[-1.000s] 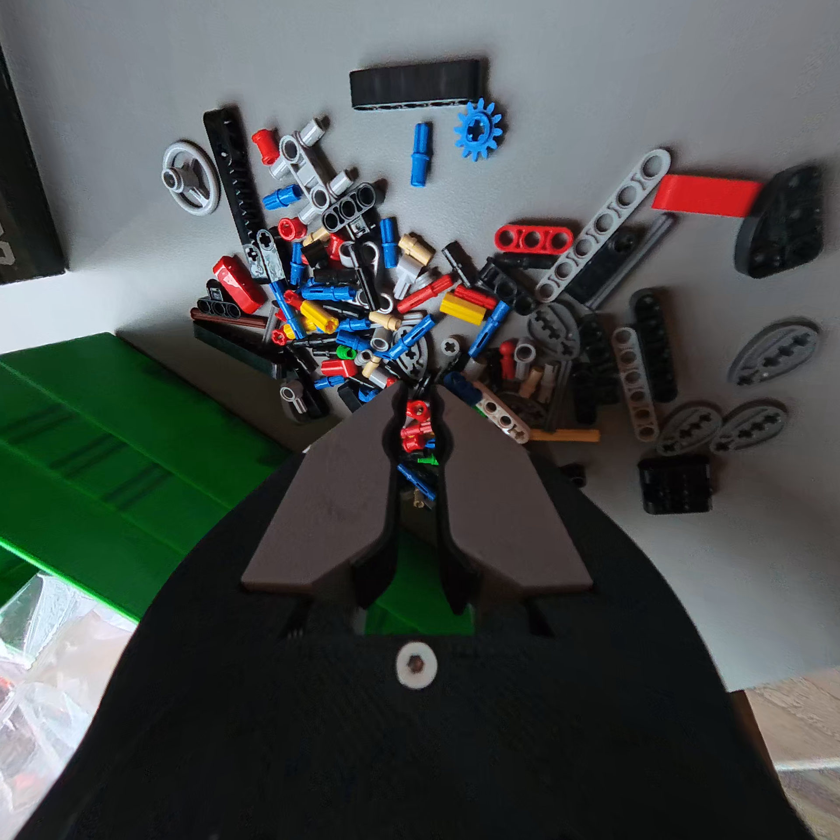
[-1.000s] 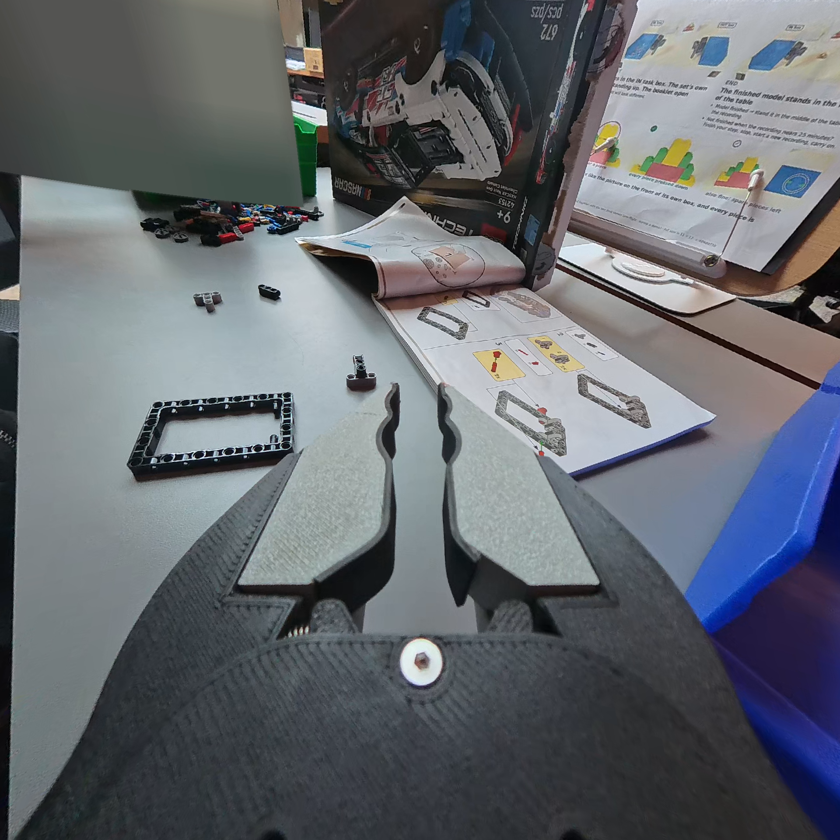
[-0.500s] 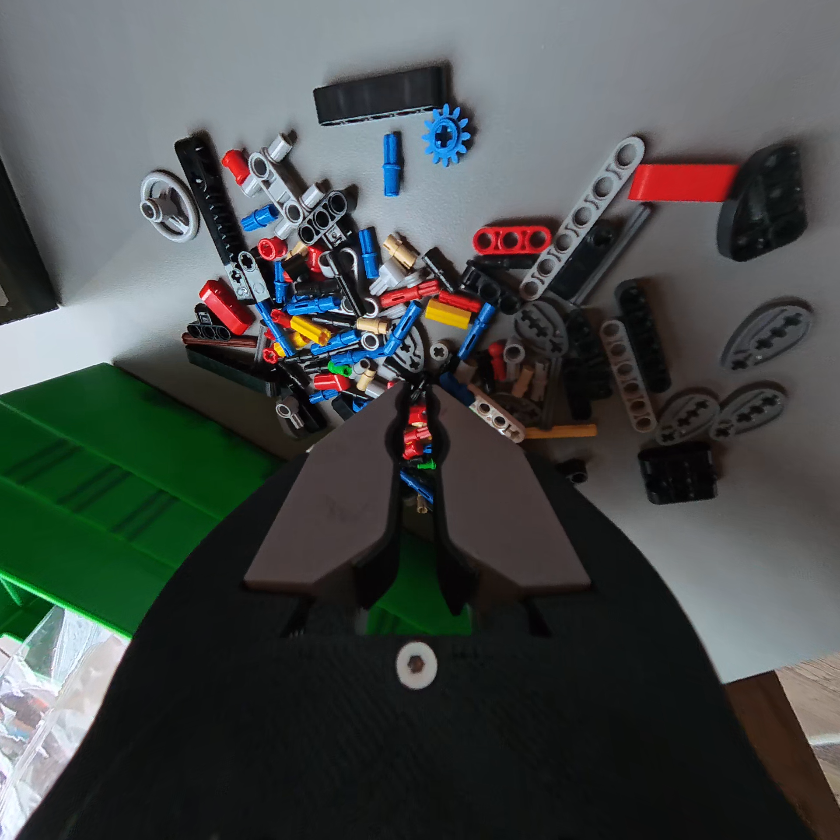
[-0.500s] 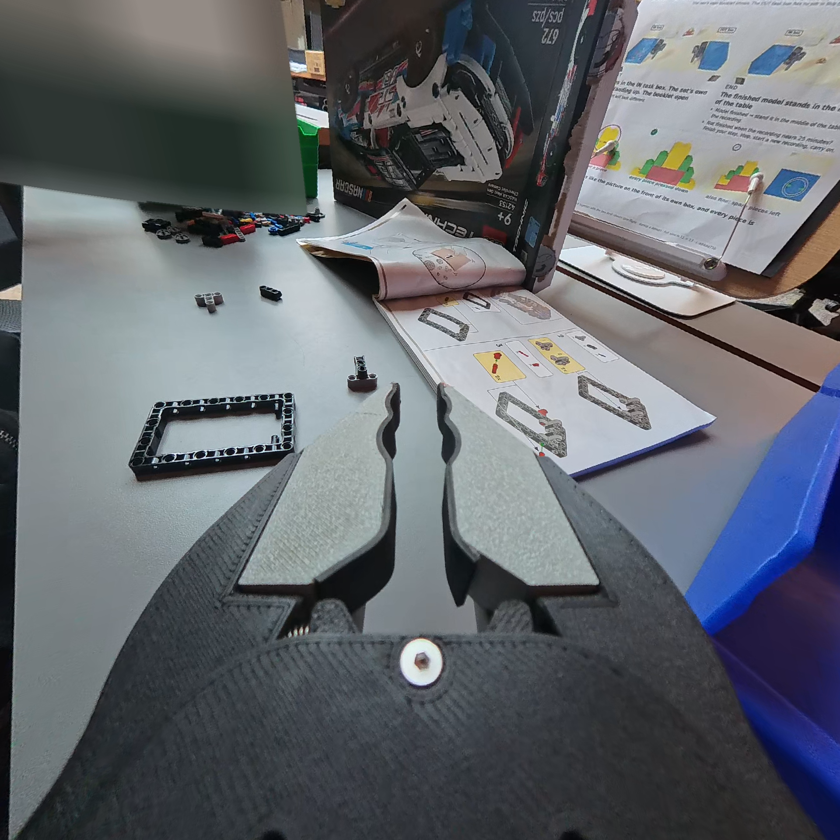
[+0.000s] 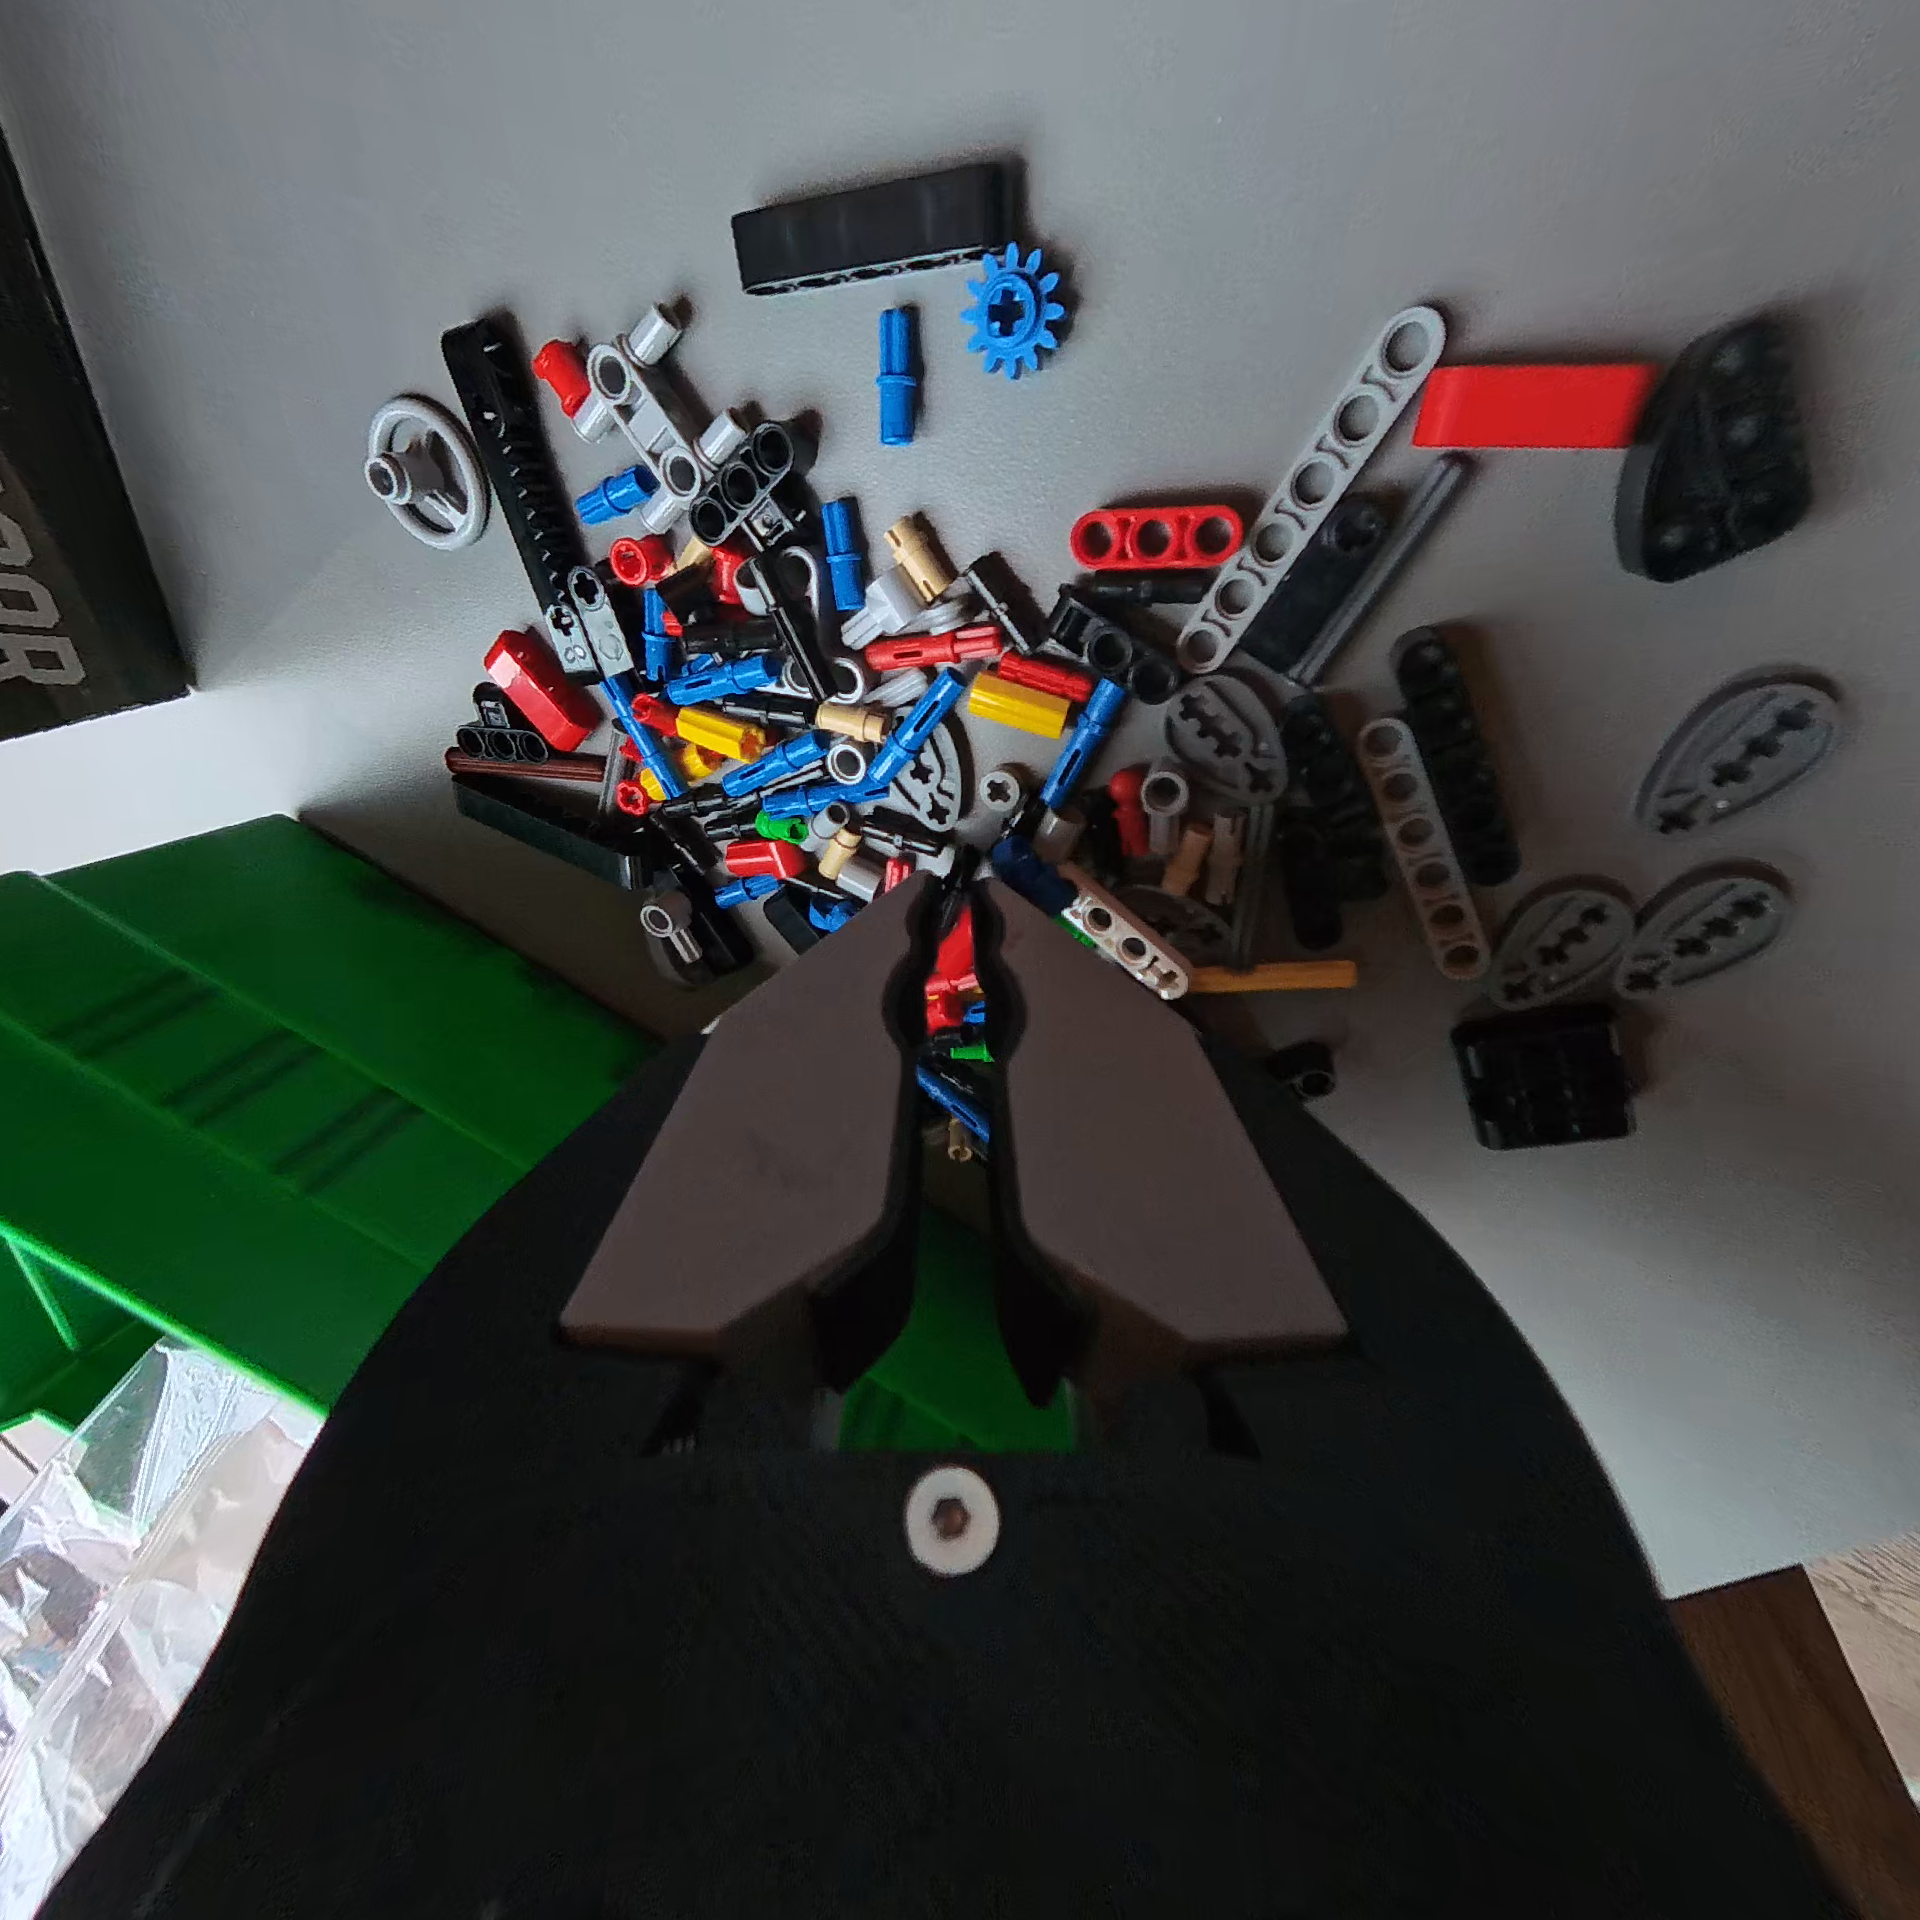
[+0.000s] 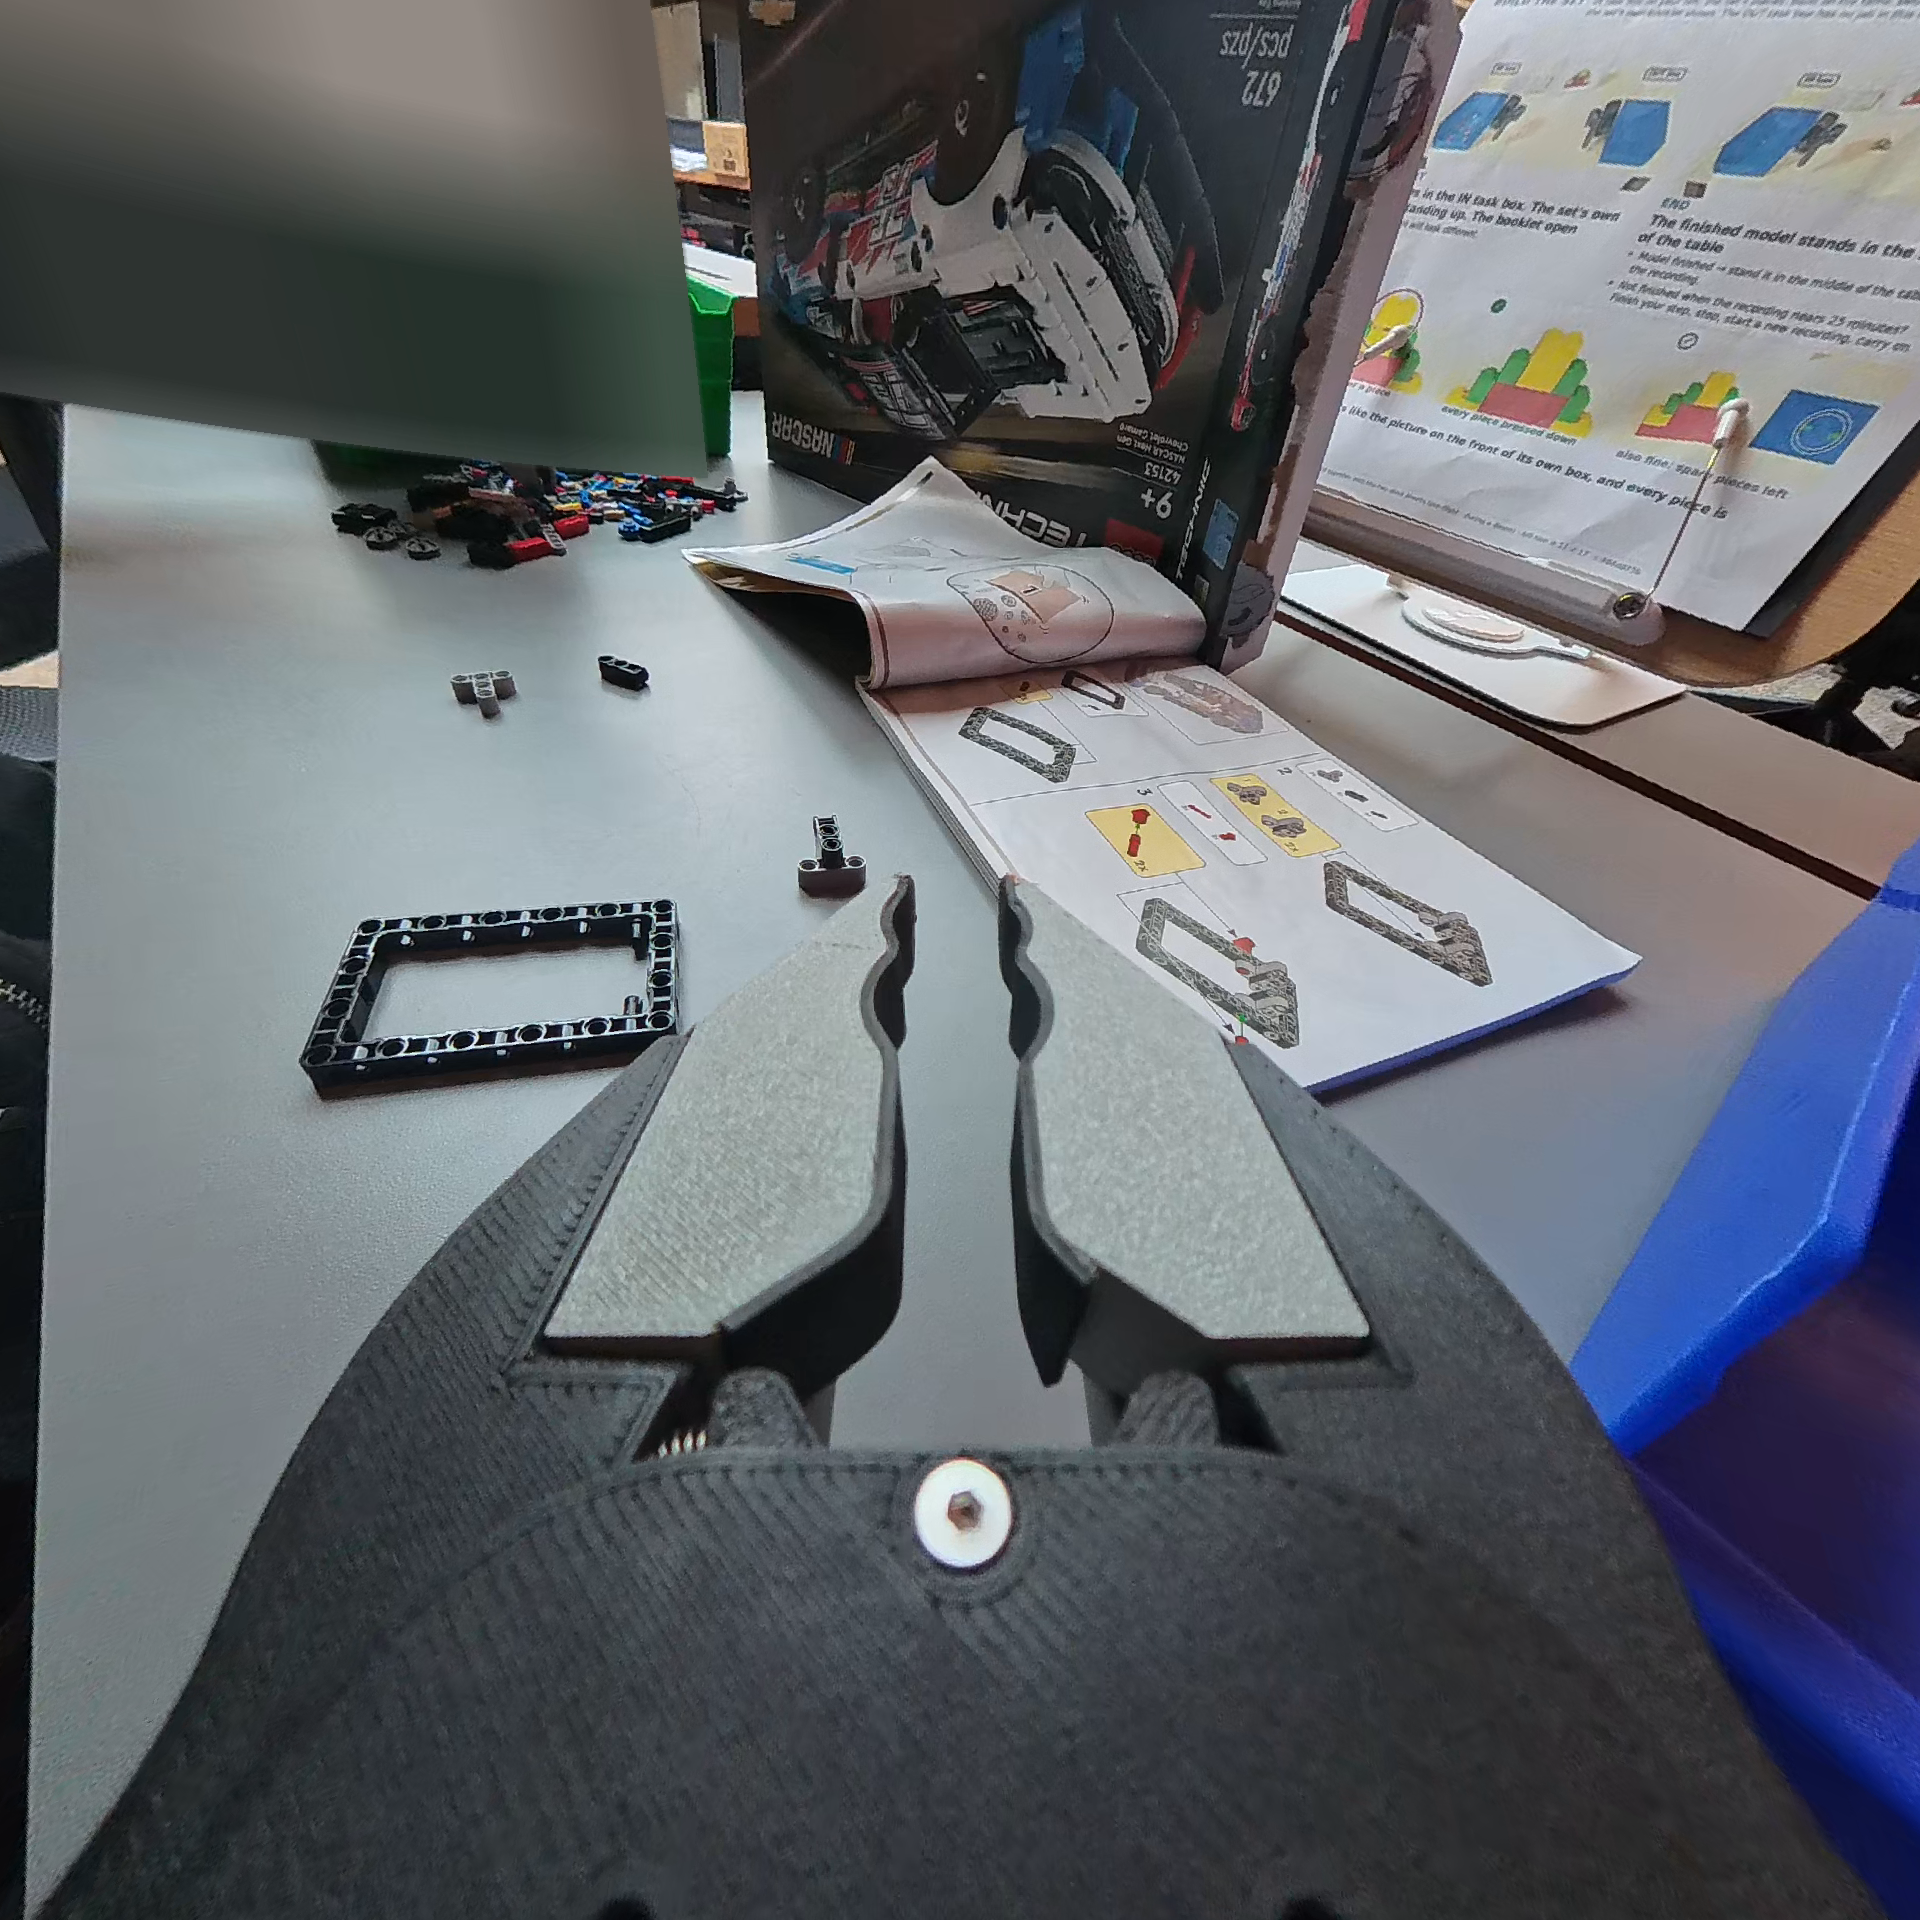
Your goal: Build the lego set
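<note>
My left gripper (image 5: pixel 958 883) points down into a pile of small Lego Technic parts (image 5: pixel 831 727) on the grey table. Its jaws are almost together around a small red pin (image 5: pixel 943 977) at the near edge of the pile. My right gripper (image 6: pixel 956 883) is open and empty, low over the table. A black rectangular frame (image 6: pixel 499 987) lies to its left. A small black T-shaped piece (image 6: pixel 831 862) stands just beyond its left fingertip. The pile also shows far off in the right wrist view (image 6: pixel 540 509).
An open instruction booklet (image 6: pixel 1195 831) lies to the right, against the upright set box (image 6: pixel 1018 260). A grey connector (image 6: pixel 483 688) and a small black beam (image 6: pixel 623 670) lie mid-table. A blue bin (image 6: pixel 1766 1247) is at the right. A green bin (image 5: pixel 260 1122) and plastic bags (image 5: pixel 104 1558) lie beside the pile. Spacing between my two grippers at the tips: around 55 cm. The small black T-shaped piece (image 6: pixel 831 862) is closer to my right gripper, around 12 cm from its tips; the left tips are 45 cm off.
My left gripper's jaws have narrowed over the near edge of the pile, and its view has shifted slightly. The right gripper has not moved.
</note>
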A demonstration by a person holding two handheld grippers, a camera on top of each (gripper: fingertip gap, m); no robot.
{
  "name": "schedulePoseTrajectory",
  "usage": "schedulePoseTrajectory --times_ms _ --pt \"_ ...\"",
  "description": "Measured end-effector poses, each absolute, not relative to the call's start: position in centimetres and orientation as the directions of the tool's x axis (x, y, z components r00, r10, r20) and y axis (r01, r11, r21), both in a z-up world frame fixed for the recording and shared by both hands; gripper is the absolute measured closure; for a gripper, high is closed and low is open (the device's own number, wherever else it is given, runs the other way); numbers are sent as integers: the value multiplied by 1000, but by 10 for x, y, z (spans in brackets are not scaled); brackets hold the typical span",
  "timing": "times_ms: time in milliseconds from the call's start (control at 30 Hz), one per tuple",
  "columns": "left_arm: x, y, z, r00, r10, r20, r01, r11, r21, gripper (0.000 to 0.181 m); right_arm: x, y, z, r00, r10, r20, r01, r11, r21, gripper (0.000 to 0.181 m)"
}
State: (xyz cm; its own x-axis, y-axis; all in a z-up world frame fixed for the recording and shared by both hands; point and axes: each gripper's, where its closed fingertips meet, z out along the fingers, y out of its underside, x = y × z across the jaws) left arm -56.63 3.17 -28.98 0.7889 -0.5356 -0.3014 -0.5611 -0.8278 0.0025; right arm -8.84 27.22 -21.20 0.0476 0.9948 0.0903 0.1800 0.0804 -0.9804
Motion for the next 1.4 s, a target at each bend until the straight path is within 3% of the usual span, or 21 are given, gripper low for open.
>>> schedulePoseTrajectory --times_ms 467,833,1400 --pt "-558 37 -264 773 -532 -346 -575 -817 -29 178 -89 270 -212 40 995 94 180 85 -980 169" --pt "-472 85 -240 701 -629 -337 -704 -685 -186 178 -89 265 -211 20 994 106 174 101 -980 169" --pt "-300 167 -252 525 -812 -255 -819 -402 -409 179 -91 258 -212 -13 992 124 178 124 -976 168"
